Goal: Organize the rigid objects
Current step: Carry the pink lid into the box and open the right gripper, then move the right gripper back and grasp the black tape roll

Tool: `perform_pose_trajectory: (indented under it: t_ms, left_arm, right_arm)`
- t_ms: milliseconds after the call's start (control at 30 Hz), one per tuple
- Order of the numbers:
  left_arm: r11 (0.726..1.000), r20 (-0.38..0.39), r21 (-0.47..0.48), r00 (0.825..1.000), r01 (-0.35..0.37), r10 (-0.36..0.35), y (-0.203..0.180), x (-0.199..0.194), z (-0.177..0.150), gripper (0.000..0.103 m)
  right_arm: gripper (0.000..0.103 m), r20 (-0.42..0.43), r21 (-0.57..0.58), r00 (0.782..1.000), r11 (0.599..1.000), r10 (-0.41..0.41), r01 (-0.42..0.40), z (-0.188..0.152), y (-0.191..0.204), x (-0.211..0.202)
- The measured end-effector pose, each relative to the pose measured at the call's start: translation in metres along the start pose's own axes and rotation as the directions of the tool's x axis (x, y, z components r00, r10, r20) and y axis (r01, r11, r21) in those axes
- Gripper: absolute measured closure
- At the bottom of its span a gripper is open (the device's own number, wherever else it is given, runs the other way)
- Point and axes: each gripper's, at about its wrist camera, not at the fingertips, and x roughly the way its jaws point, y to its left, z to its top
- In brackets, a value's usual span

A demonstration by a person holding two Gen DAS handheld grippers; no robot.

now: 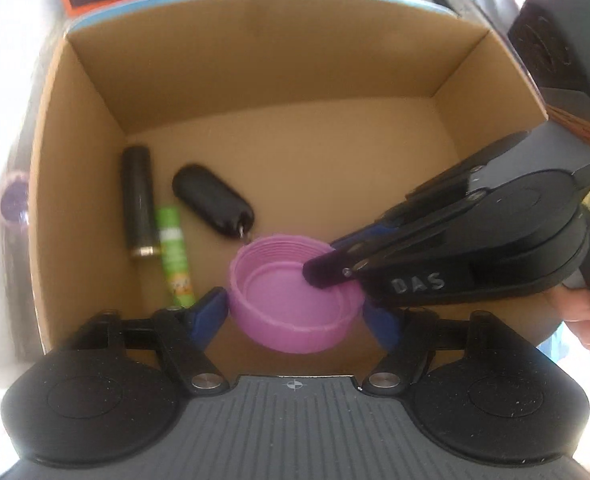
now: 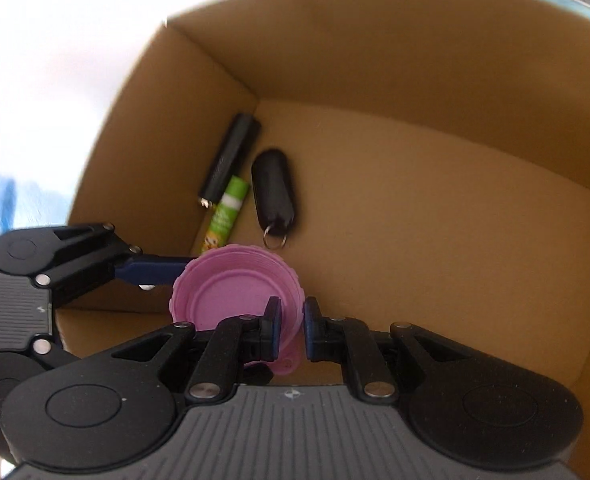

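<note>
Pink threaded plastic lid [image 1: 295,300], clamped on its rim wall by the right gripper [image 2: 292,326] and bracketed by the left gripper [image 1: 295,312], jaws apart, could tumble crookedly into the brown cardboard box [image 1: 255,60] if released unevenly.

In the box [image 1: 95,92], the tube [image 1: 137,204], stick [image 1: 174,254] and fob [image 1: 213,200] lie side by side at left — the cap [image 1: 291,304] nearer, rightward.
</note>
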Motion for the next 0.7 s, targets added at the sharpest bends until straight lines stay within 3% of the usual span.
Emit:
perform_pose_trajectory:
  t_ms: [233,433,700]
  left_arm:
    - [0.999,-0.035,-0.032,0.999,0.017,-0.018,0.006,0.000,-0.003,0.027]
    - [0.998,-0.025,-0.041,0.999,0.044,-0.045,0.010,-0.010,-0.004,0.023]
    - [1.000,0.049,-0.008,0.998,0.031,-0.030,0.000,-0.031,-0.014,0.018]
  right_arm:
    - [0.091,-0.080,-0.061,0.996,0.998,-0.036,0.031,0.011,0.013,0.017]
    - [0.090,-0.131,-0.073,0.991,0.997,-0.010,0.000,0.012,0.016,0.026]
    - [0.085,-0.085,-0.028,0.996,0.999,0.028,-0.030,0.007,0.015,0.012]
